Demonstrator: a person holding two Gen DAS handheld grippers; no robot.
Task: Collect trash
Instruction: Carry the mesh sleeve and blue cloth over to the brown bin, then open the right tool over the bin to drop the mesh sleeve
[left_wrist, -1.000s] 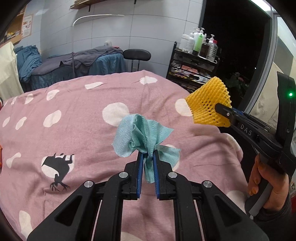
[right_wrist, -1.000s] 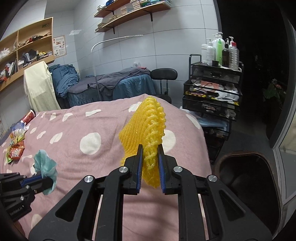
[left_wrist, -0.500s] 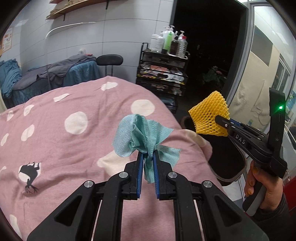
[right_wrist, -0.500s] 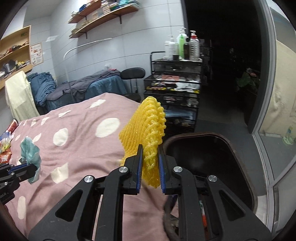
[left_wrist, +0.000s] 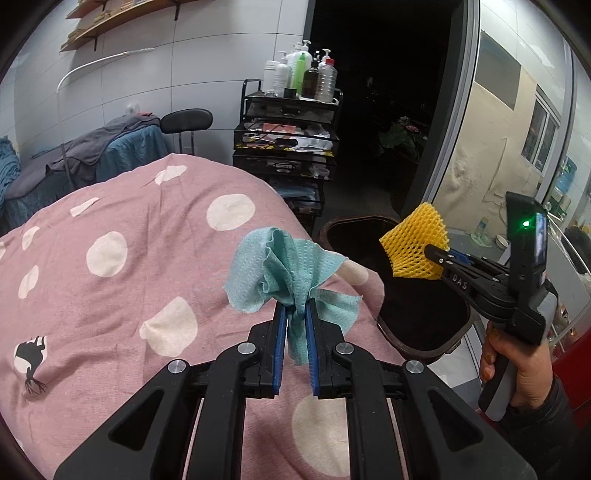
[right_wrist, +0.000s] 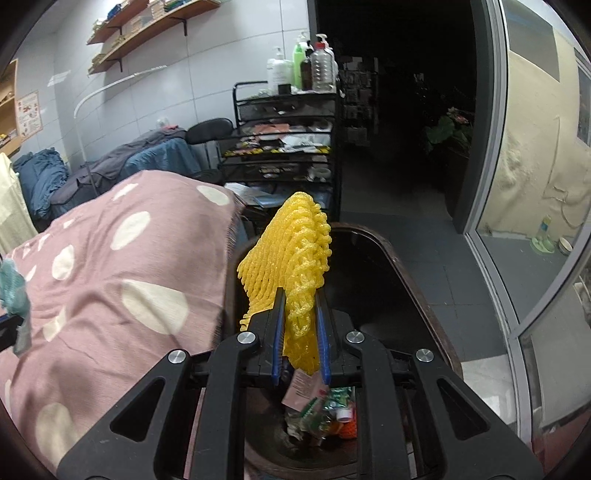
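Note:
My left gripper (left_wrist: 294, 308) is shut on a crumpled teal paper towel (left_wrist: 284, 267), held above the pink dotted bedspread (left_wrist: 129, 258) near its right edge. My right gripper (right_wrist: 299, 295) is shut on a yellow foam fruit net (right_wrist: 291, 254) and holds it over the open dark trash bin (right_wrist: 402, 273). Wrappers and other trash (right_wrist: 321, 410) lie in the bin's bottom. In the left wrist view the right gripper (left_wrist: 428, 251) with the net (left_wrist: 415, 245) hangs over the bin (left_wrist: 424, 314). The towel shows at the left edge of the right wrist view (right_wrist: 13, 288).
A black wire cart (right_wrist: 284, 147) with bottles on top stands behind the bin. A black stool (left_wrist: 186, 120) and a bed with blue and grey covers (left_wrist: 92, 147) are at the back. A glass door (right_wrist: 535, 184) is on the right.
Both grippers have moved right, off the bed's middle toward the bin. The right gripper with the yellow net now hangs over the bin's opening. Both still hold their items.

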